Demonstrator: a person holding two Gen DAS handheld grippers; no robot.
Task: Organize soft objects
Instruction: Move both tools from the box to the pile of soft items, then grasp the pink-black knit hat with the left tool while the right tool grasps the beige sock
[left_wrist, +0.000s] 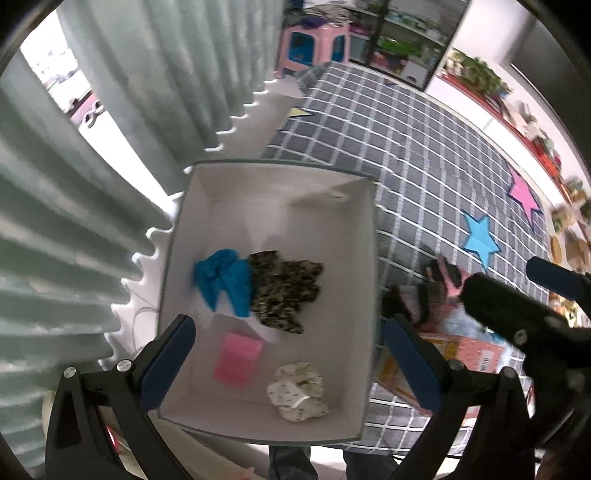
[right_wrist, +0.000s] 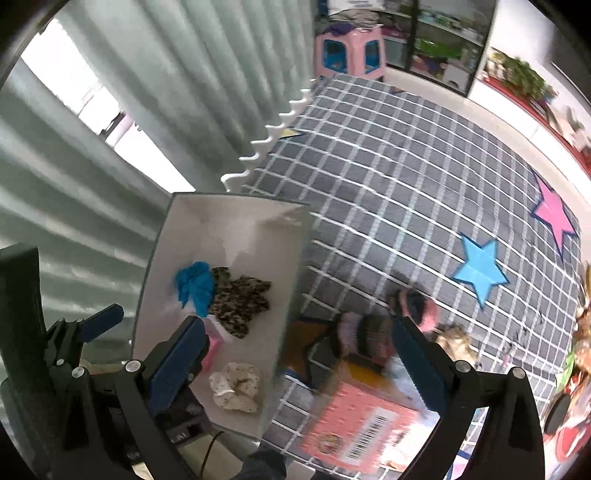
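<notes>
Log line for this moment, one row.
left gripper: open, over white box | right gripper: open | in box: blue cloth, camo scrunchie, cream scrunchie | striped glove: outside

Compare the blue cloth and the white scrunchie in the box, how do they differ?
The blue cloth is plain bright blue; the white scrunchie is cream with small dark dots. The cloth lies crumpled, touching the camouflage fabric; the scrunchie is a gathered ring lying apart, touching nothing else. The cloth sits mid-box, the scrunchie nearer the camera. Both rest on the white box floor.
</notes>
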